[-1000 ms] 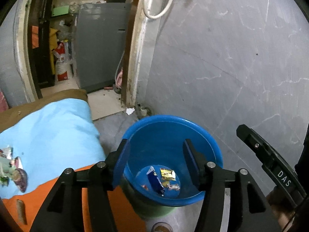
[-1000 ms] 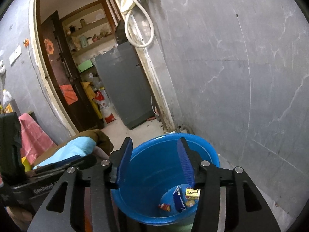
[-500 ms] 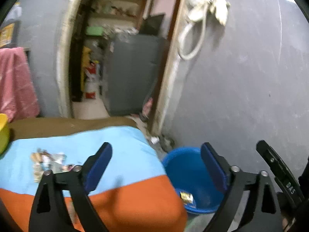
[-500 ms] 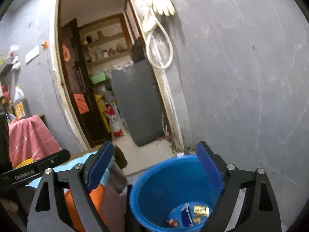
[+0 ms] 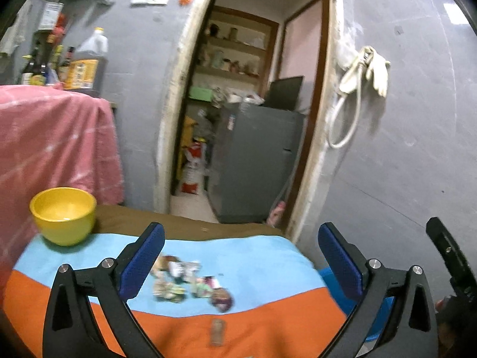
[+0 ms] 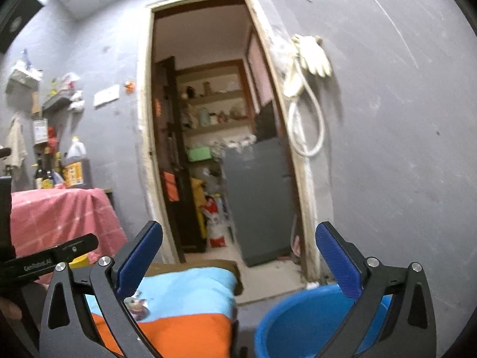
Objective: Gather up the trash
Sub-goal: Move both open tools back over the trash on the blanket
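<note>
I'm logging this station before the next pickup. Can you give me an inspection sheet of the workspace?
Surface: table under a blue-and-orange cloth.
Job's things: wrappers scattered mid-cloth; blue bin on the floor beside the table.
Clutter: yellow bowl at the cloth's far left corner; small brown object on the orange part.
Grippers: left gripper open, empty, above the wrappers; right gripper open, empty.
Cables: white hose looped on the wall.
Surroundings: grey wall, doorway, bottles, gloves.

My left gripper [image 5: 241,261] and right gripper [image 6: 238,259] are both held level, jaws spread wide apart, nothing between the blue pads [image 5: 340,264].
</note>
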### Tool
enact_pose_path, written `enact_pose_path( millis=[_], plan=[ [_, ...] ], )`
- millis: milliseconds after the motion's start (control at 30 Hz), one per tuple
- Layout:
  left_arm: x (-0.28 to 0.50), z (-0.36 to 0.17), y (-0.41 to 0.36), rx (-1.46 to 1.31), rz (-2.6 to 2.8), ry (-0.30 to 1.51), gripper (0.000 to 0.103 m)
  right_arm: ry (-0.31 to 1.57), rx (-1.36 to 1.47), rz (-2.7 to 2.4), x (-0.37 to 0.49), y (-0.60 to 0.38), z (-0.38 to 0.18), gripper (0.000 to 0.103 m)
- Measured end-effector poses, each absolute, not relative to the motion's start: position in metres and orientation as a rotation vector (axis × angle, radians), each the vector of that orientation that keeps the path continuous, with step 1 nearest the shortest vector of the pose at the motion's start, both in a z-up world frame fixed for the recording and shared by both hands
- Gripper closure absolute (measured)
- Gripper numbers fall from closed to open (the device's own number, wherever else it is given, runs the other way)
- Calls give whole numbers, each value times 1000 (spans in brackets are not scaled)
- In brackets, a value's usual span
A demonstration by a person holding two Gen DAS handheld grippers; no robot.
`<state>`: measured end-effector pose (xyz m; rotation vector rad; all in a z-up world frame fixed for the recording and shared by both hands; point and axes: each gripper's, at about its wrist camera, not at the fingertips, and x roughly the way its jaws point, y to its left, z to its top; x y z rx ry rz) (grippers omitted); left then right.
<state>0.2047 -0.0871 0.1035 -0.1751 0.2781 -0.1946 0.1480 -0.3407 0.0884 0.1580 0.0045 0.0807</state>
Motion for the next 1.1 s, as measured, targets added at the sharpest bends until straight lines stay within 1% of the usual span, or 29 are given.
enact_pose_path(
  millis=[267, 500, 700, 967, 1100],
  plan=[
    [181, 96, -42, -165, -80, 212, 2, -86, 63, 168, 142, -292, 94, 0],
    [168, 88, -11, -153, -10, 181, 2, -55, 23, 241, 152, -260, 86, 0],
    [160, 78, 9, -142, 22, 158, 2, -64, -41, 280, 148, -239, 79, 0],
    [171, 64, 25, -116, 28, 206, 2, -2, -121, 325, 160, -213, 68, 0],
    [186, 56, 29, -108, 7, 283, 2, 61, -150, 322, 172, -204, 60, 0]
  ],
)
